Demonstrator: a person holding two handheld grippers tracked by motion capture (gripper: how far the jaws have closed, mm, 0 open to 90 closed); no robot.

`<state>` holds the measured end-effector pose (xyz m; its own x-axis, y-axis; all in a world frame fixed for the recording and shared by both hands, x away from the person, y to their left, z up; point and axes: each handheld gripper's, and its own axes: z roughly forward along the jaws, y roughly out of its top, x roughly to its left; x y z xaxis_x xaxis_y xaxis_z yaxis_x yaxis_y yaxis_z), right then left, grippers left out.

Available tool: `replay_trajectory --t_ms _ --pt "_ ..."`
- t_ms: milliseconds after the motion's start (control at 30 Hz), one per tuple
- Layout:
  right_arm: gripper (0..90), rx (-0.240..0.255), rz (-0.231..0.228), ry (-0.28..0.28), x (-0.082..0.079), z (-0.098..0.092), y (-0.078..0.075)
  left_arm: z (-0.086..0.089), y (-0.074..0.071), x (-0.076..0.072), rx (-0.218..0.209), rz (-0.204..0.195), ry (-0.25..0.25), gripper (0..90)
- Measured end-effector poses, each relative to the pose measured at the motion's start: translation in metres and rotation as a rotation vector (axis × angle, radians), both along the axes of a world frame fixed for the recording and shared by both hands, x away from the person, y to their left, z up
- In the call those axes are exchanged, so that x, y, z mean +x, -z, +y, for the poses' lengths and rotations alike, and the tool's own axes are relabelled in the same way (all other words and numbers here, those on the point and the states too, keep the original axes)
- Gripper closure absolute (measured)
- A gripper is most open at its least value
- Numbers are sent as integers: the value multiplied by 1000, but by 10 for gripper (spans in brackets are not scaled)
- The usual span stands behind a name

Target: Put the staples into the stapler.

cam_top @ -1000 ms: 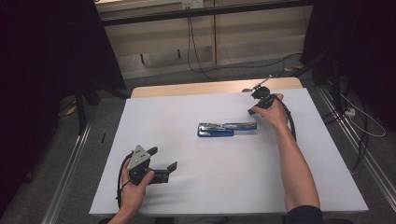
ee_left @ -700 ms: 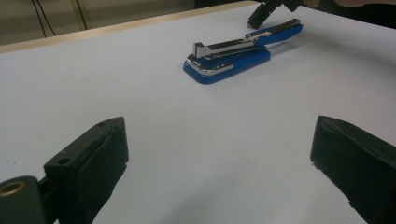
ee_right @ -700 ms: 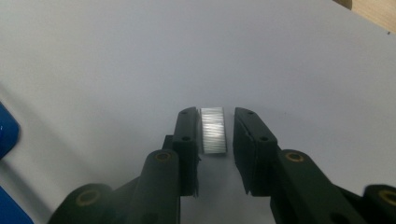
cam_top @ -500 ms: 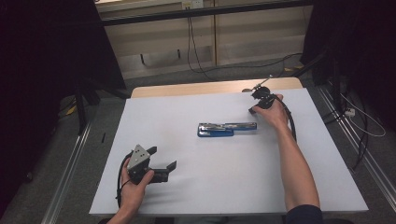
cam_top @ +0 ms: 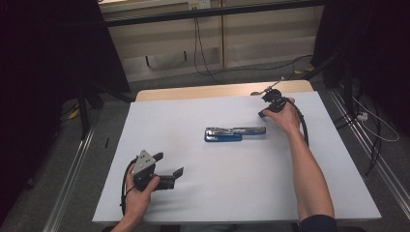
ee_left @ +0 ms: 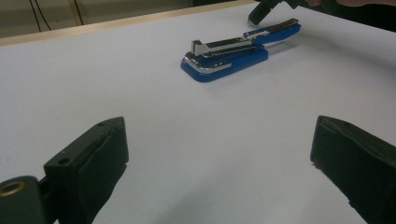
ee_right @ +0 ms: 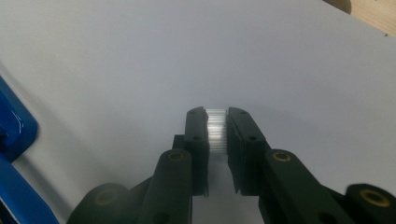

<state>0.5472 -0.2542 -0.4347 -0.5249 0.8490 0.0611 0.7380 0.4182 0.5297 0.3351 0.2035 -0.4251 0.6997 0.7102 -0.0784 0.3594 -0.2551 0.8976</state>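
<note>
Meanwhile stapler open, staple strip between right tongs.

Blue plastic stapler with chrome metal top arm: lies flat near middle of white table sheet, lengthwise across it, top arm swung open. Small silvery strip of staples: clamped between right gripper's jaws.
</note>
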Motion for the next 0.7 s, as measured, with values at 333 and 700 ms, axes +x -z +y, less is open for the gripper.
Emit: replay_trajectory --t_ms 333,700 --pt "790 26 -21 -15 -7 -1 -4 1 1 2 1 3 -12 44" --pt "790 68 -56 -50 -16 5 -13 1 2 3 4 5 -14 44"
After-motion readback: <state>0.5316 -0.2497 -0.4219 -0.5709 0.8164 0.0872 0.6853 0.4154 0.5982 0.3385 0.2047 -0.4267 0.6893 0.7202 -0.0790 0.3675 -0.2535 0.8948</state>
